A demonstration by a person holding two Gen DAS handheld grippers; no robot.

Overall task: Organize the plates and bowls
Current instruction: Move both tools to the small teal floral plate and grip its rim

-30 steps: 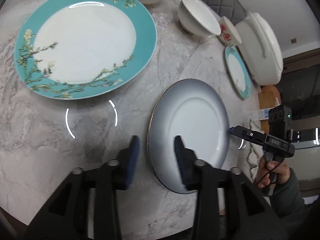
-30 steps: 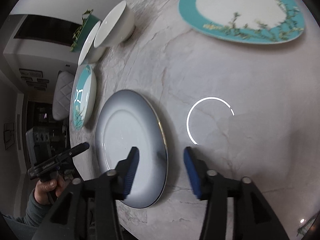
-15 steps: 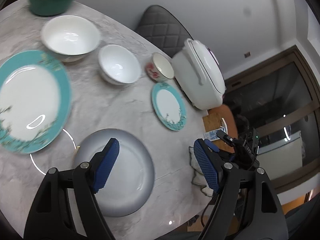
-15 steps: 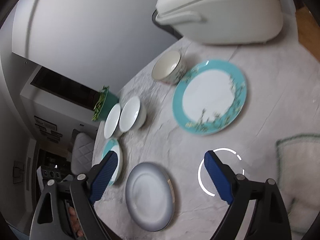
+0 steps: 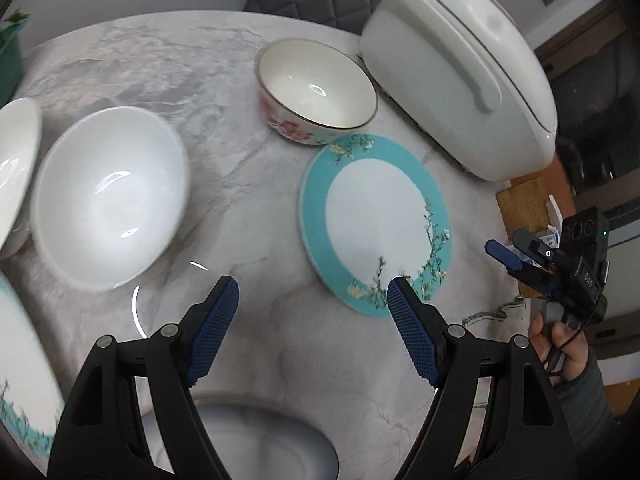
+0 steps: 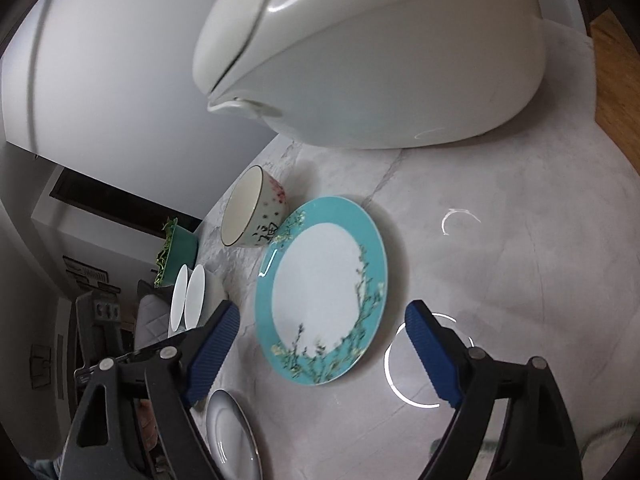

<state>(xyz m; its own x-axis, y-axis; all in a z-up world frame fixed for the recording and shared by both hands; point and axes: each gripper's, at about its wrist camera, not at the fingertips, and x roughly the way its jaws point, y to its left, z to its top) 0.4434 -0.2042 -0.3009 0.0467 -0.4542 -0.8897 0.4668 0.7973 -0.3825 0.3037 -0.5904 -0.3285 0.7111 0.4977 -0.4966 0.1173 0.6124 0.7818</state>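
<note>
Left wrist view: both grippers empty above small teal plate (image 5: 376, 224).
Left gripper (image 5: 312, 320) spread wide, gripping nothing; right gripper (image 6: 320, 344) closing slightly, straddling the plate's near rim without contact. Floral bowl (image 5: 316, 92) touching the far rim; risks knocking it or the rice cooker (image 5: 460, 68) if lifted carelessly.

The left gripper (image 5: 312, 304) gapes wide, empty; the right gripper (image 6: 320, 332), also empty, has jaws closing slightly.
</note>
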